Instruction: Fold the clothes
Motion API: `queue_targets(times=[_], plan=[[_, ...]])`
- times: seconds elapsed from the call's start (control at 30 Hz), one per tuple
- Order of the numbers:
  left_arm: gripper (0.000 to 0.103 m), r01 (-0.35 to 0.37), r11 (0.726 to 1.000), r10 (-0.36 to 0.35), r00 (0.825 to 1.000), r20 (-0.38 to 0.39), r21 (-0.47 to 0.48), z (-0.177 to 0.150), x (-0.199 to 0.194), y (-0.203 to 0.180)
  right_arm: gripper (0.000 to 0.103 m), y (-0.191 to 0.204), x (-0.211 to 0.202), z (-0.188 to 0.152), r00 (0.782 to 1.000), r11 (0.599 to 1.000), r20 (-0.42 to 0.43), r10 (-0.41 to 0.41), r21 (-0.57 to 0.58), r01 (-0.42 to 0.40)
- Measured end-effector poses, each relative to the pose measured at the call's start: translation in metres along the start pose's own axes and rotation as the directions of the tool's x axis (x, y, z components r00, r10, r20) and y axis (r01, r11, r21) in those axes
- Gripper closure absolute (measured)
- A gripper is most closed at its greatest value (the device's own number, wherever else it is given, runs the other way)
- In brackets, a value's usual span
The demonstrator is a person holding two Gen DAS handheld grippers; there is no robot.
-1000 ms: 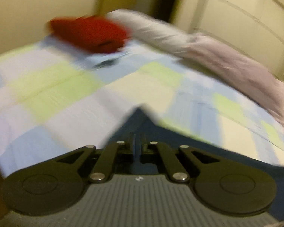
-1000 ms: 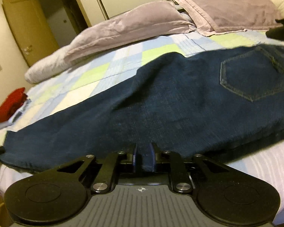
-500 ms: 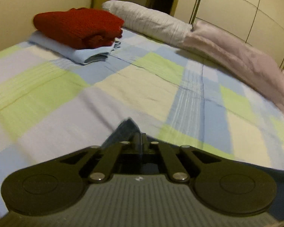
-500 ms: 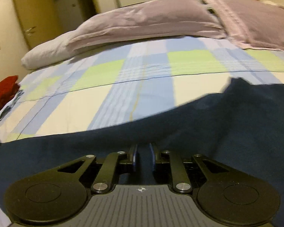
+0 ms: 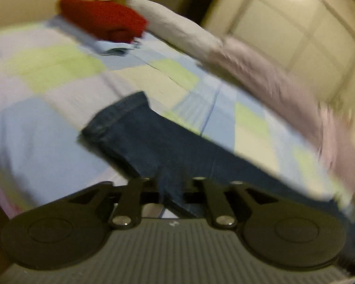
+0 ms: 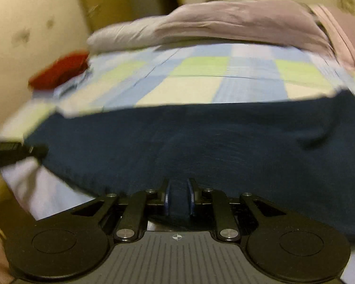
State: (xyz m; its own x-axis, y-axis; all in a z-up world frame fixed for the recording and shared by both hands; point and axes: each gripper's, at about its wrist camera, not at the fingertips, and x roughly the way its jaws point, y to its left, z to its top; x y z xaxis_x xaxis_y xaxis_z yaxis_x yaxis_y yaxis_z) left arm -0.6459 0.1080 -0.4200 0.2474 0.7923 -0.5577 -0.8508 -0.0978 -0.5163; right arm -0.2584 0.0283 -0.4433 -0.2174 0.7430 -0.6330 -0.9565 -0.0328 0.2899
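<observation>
Red sweater [image 5: 101, 19] and pillow [image 5: 175, 30] lie beyond jeans [image 5: 153, 142].

Dark indigo jeans [image 6: 201, 142] lie on a bedspread [image 6: 201, 80] checked pale blue, lime and cream, a red sweater [image 5: 104, 19] far left.

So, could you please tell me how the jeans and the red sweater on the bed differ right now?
The jeans are dark blue denim; the red sweater is a knit. The jeans lie spread long across the checked bedspread, whereas the sweater is folded into a compact bundle on a light blue garment. The jeans are gripped by the left tongs and right tongs; the sweater is untouched. Both rest on the same bed.
</observation>
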Motion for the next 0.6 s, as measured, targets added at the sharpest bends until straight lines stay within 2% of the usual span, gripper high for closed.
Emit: queue_targets(times=[0.07,0.13,0.2,0.3,0.4,0.43,0.5,0.6], plan=[[0.080,0.004,0.985,-0.005,1.000,0.000,-0.171,0.003,0.002,0.026,0.086,-0.013,-0.013,-0.009,1.000,0.998,0.020,0.006,0.068,-0.007],[0.080,0.018,0.946,-0.027,0.999,-0.024,-0.324,0.002,0.009,0.049,0.086,-0.026,-0.023,-0.017,0.999,0.991,0.033,0.011,0.133,-0.015],[0.080,0.050,0.903,-0.057,0.998,-0.004,-0.426,0.001,0.013,0.061,0.086,-0.035,-0.033,-0.017,0.998,0.982,0.056,0.024,0.184,-0.034],[0.080,0.045,0.898,-0.048,0.999,0.004,-0.437,0.007,0.022,0.059,0.086,-0.043,-0.043,-0.016,0.996,0.972,0.081,0.021,0.233,-0.039],[0.080,0.033,0.908,-0.032,0.999,0.009,-0.419,0.010,0.030,0.052,0.086,-0.047,-0.047,-0.015,0.996,0.966,0.090,0.006,0.256,-0.029],[0.083,0.023,0.915,-0.020,1.000,0.011,-0.402,0.009,0.031,0.049,0.086,-0.049,-0.048,-0.015,0.996,0.964,0.094,0.001,0.264,-0.026],[0.098,-0.010,0.936,0.014,1.000,0.010,-0.353,0.008,0.030,0.043,0.086,-0.051,-0.047,-0.014,0.995,0.961,0.101,-0.010,0.277,-0.018],[0.100,-0.070,0.970,0.074,0.997,0.008,-0.234,0.009,0.028,0.030,0.086,-0.057,-0.053,-0.014,0.992,0.956,0.119,-0.047,0.292,0.011]])
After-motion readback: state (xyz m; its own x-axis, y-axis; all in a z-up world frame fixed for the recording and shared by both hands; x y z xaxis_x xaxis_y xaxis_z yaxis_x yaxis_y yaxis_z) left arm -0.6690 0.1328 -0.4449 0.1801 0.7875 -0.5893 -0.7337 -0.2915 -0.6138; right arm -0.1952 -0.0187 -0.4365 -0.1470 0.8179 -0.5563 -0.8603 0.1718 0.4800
